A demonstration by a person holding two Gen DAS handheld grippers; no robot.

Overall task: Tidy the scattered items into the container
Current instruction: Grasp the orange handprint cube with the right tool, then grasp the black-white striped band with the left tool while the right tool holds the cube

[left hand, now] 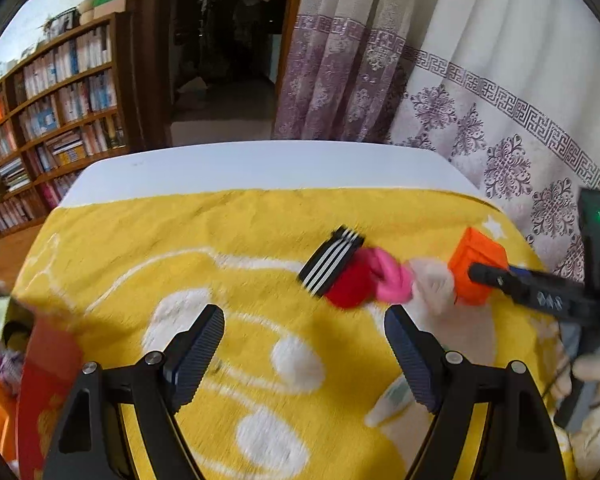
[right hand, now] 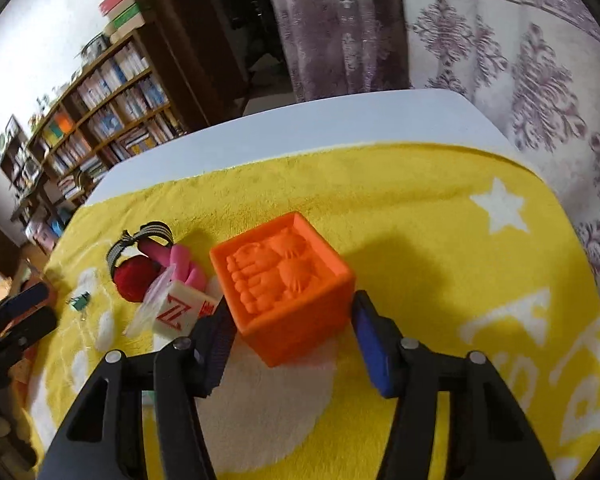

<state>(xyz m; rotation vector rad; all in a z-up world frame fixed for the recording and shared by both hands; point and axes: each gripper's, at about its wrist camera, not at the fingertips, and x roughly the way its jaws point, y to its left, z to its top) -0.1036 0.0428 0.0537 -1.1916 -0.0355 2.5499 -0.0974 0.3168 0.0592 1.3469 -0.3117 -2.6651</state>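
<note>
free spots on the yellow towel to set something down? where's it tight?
Bare towel behind the orange cube, running to the white star and the table's white far strip. Also bare between the open left gripper fingers. Crowded left of the cube: red ball, pink piece, white block, striped band.

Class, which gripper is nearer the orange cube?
Right. The right gripper has the orange cube between its jaws; the left gripper is off to one side, open over the towel.
</note>
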